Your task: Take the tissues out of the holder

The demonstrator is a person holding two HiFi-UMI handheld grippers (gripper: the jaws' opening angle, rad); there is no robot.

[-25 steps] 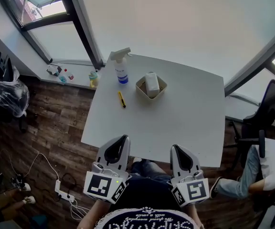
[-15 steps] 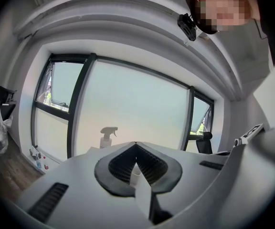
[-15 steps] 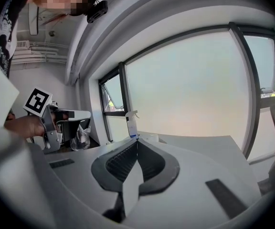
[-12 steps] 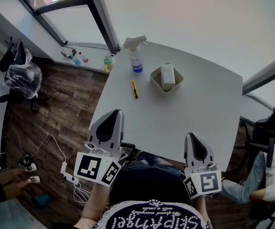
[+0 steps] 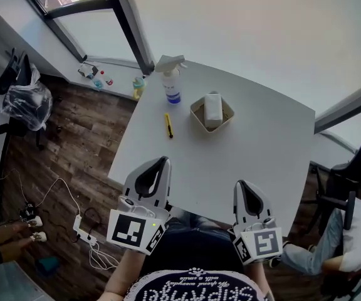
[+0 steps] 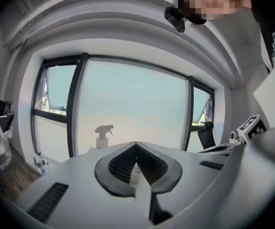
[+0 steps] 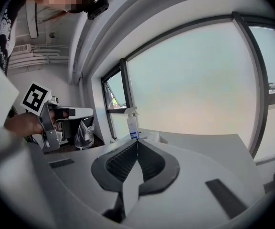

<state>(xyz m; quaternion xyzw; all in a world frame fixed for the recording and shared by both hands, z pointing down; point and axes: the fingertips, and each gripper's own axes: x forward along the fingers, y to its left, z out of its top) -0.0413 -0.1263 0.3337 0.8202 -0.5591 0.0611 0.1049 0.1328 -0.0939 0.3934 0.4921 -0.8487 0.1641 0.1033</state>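
Note:
A tan square holder (image 5: 196, 110) stands at the far middle of the white table (image 5: 256, 149), with a white pack of tissues (image 5: 213, 107) upright in it. Both grippers hover at the table's near edge, far from the holder. My left gripper (image 5: 163, 161) is shut with nothing in it, its tips meeting in the left gripper view (image 6: 135, 143). My right gripper (image 5: 241, 184) is also shut and empty (image 7: 137, 141). In the right gripper view the holder (image 7: 153, 137) shows just past the jaw tips.
A spray bottle (image 5: 171, 83) stands at the far left corner, left of the holder, and shows too in the left gripper view (image 6: 101, 136). A yellow utility knife (image 5: 168, 125) lies near the table's left edge. An office chair (image 5: 340, 187) and a seated person are at the right.
The head view has swung about, so the table sits differently in the picture. Both grippers stay shut at the near edge; the left one has drawn slightly inward.

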